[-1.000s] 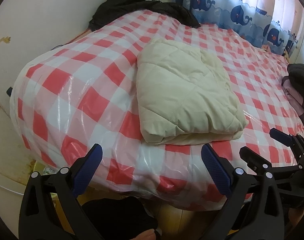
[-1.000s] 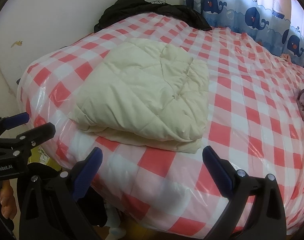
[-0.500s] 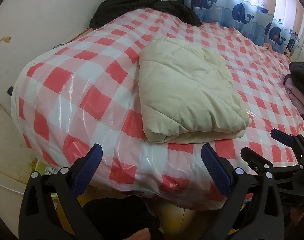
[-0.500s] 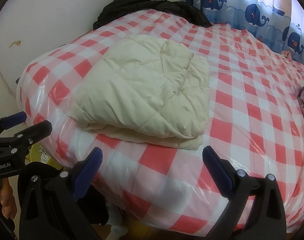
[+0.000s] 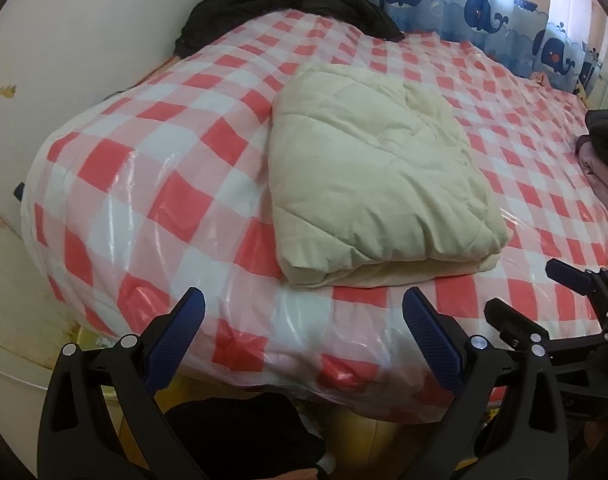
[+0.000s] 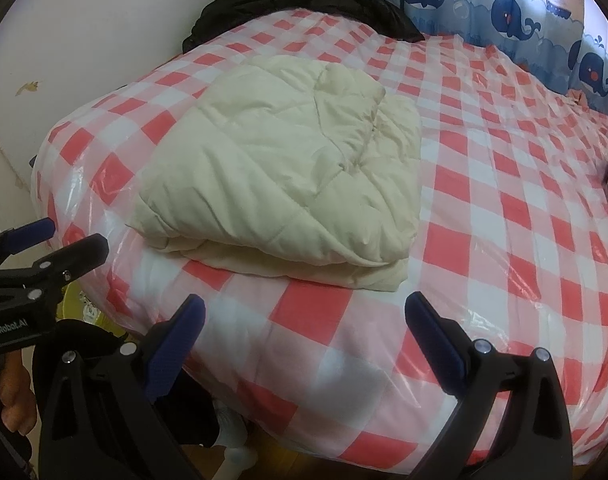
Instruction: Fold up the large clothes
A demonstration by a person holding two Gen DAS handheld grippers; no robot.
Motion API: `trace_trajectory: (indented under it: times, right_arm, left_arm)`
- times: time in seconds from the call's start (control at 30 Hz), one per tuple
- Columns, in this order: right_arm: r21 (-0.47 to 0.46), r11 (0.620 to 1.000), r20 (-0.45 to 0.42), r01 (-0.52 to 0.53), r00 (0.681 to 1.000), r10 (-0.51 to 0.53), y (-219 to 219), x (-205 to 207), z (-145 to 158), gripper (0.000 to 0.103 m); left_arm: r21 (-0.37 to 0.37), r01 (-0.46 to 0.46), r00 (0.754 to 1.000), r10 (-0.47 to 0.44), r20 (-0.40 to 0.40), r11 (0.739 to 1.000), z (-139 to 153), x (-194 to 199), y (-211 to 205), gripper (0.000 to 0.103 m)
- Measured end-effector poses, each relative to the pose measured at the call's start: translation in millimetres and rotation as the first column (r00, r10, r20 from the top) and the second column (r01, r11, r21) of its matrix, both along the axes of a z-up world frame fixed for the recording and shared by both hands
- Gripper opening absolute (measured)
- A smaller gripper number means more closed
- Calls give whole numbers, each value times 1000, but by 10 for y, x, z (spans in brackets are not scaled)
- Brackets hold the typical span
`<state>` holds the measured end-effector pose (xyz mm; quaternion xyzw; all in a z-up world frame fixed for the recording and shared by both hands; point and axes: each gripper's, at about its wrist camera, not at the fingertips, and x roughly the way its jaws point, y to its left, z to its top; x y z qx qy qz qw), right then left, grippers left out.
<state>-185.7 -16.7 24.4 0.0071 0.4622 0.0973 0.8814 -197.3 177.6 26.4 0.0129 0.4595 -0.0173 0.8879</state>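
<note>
On the bed [image 5: 152,184], in the left wrist view, the folded cream quilt [image 5: 375,184] lies at about 12 o'clock from the left gripper [image 5: 304,312], which hangs off the near edge with jaws spread wide and empty. The right gripper [image 5: 543,292] shows at 3 o'clock, its fingers apart, nothing between them. Compared with a second ago the quilt looks slightly lower and farther off; it has not changed shape. Dark clothes [image 5: 288,4] are heaped at the far wall at 11 o'clock, more clothes [image 5: 603,152] at 2 o'clock, whale curtains [image 5: 483,8] behind.

In the right wrist view, the quilt [image 6: 288,176] sits at 11 o'clock from the right gripper [image 6: 305,314], wide open and empty. The left gripper [image 6: 56,236] at 9 o'clock is also parted. The bed [image 6: 503,208] has a glossy red-and-white check cover; curtains [image 6: 503,4] at 1 o'clock.
</note>
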Motion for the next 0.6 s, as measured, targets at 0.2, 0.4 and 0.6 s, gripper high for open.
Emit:
trace_trajectory:
  times: [0.2, 0.4, 0.6]
  right_arm:
    - [16, 1000, -4, 16, 1000, -16, -94, 2, -18, 96]
    - [28, 999, -3, 25, 1000, -25, -157, -42, -12, 96]
    - [32, 999, 14, 24, 1000, -25, -183, -100, 45, 96]
  left_arm:
    - [2, 7, 1000, -7, -8, 1000, 2, -30, -97, 95]
    - [-64, 34, 998, -37, -51, 997, -36, -72, -159, 95]
    - [2, 78, 996, -78, 40, 997, 139, -245, -323, 95]
